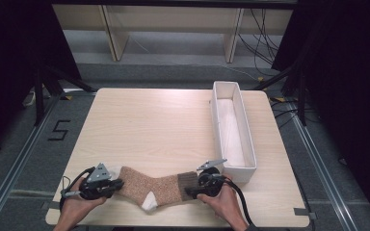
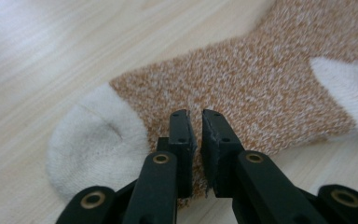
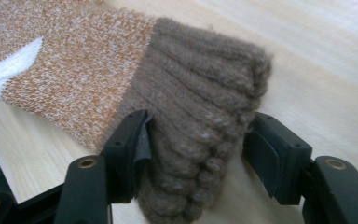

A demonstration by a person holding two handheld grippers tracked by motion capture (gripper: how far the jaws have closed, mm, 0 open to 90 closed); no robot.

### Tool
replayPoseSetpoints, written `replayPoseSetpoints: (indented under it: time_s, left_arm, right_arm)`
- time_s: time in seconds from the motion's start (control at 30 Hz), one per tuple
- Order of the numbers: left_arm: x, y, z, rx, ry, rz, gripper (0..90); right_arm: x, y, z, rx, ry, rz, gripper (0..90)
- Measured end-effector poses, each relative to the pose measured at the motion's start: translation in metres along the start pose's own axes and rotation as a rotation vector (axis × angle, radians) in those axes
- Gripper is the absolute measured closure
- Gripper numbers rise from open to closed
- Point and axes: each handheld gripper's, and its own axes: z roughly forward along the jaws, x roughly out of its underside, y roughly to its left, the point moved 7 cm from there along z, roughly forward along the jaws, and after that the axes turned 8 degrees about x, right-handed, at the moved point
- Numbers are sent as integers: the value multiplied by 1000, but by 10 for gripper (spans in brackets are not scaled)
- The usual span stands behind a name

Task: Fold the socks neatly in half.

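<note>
A fuzzy orange-and-white flecked sock [image 1: 149, 188] lies flat near the table's front edge. Its white toe [image 2: 93, 140] points left, its white heel [image 1: 150, 201] faces the front edge, and its brown ribbed cuff [image 3: 200, 93] points right. My left gripper [image 1: 118, 185] is at the toe end. Its jaws are pressed nearly together on the sock's fabric [image 2: 261, 84] just behind the toe, seen close up at my left gripper [image 2: 195, 122]. My right gripper [image 1: 190, 191] is at the cuff end. In its own view my right gripper [image 3: 200, 122] stands open, one jaw on each side of the bunched cuff.
A long white bin [image 1: 242, 169] with nothing inside stands on the right of the light wooden table [image 1: 149, 125], its near end close to my right gripper. A person's hands hold both grippers at the front edge.
</note>
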Motion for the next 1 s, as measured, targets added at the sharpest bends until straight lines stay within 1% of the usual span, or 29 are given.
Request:
replayPoseSetpoints:
  time_s: [0.03,0.07,0.1,0.13,0.17,0.2,0.27,0.33,0.37,0.4,0.43,0.47,0.5,0.53,0.57,0.6,0.63,0.67,0.7,0.73,0.77,0.8,0.83,0.87,0.9,0.93,0.97,1.0]
  left_arm:
    - [0,0,2,15,-15,-20,818]
    - [1,2,1,10,-9,-16,821]
    - [0,0,2,22,-24,-30,821]
    - [1,0,3,23,-14,-29,823]
    - [1,0,4,18,-23,-35,824]
    - [1,0,4,26,-12,-25,824]
    - [1,0,4,27,-14,-32,826]
    - [2,1,4,21,-10,-32,828]
    - [2,1,4,25,-2,-30,829]
    - [2,1,4,25,-1,-30,829]
    - [2,1,4,24,-3,-30,830]
    - [2,0,5,22,-10,-32,831]
    - [2,0,5,22,-7,-29,831]
    - [2,0,5,18,-6,-27,831]
    - [0,-2,5,26,-20,-31,831]
    - [0,0,3,19,-17,-25,831]
    - [-1,-1,2,16,-25,-33,831]
    - [-2,-2,2,13,-35,-31,832]
    - [-3,-2,2,7,-32,-23,831]
    - [-5,-4,1,15,-36,-15,832]
    - [-8,-5,0,14,-53,-14,832]
    - [-10,-7,-1,21,-60,-6,830]
    - [-13,-9,-2,33,-81,-11,830]
    - [-16,-10,-6,38,-89,-5,823]
    - [-19,-8,-11,37,-101,9,820]
    - [-22,-5,-18,31,-117,8,835]
    - [-24,-1,-23,24,-137,0,835]
    - [-25,2,-26,14,-154,-10,851]
  right_arm:
    - [2,4,-1,-6,16,47,427]
    - [1,2,-1,10,6,27,431]
    - [1,1,0,4,-8,6,440]
    - [1,2,0,-1,-15,11,451]
    - [2,3,0,-6,-8,10,466]
    - [2,3,0,-1,-1,19,482]
    - [2,4,0,-15,1,23,514]
    - [1,3,1,-32,-21,4,554]
    - [1,3,0,-37,-22,8,571]
    - [2,3,0,-40,-23,-1,592]
    - [1,4,0,-32,-36,-5,616]
    - [-1,7,0,-23,-61,-31,663]
    - [-1,7,0,-23,-61,-31,663]
    - [-2,7,-3,-13,-53,-45,683]
    - [-3,7,-4,-14,-57,-60,699]
    - [-4,10,-7,-26,-56,-47,708]
    - [-6,9,-9,-21,-79,-63,712]
    - [-8,10,-12,-32,-85,-75,714]
    - [-11,9,-17,-37,-89,-92,716]
    - [-14,10,-22,-44,-96,-98,718]
    - [-18,9,-26,-41,-104,-102,718]
    - [-24,9,-33,-42,-137,-127,718]
    - [-24,9,-33,-42,-137,-127,718]
    - [-26,10,-37,-47,-143,-119,718]
    - [-29,10,-42,-48,-144,-147,718]
    - [-32,12,-48,-50,-147,-140,718]
    - [-32,12,-48,-50,-147,-140,718]
    - [-33,11,-52,-51,-121,-155,719]
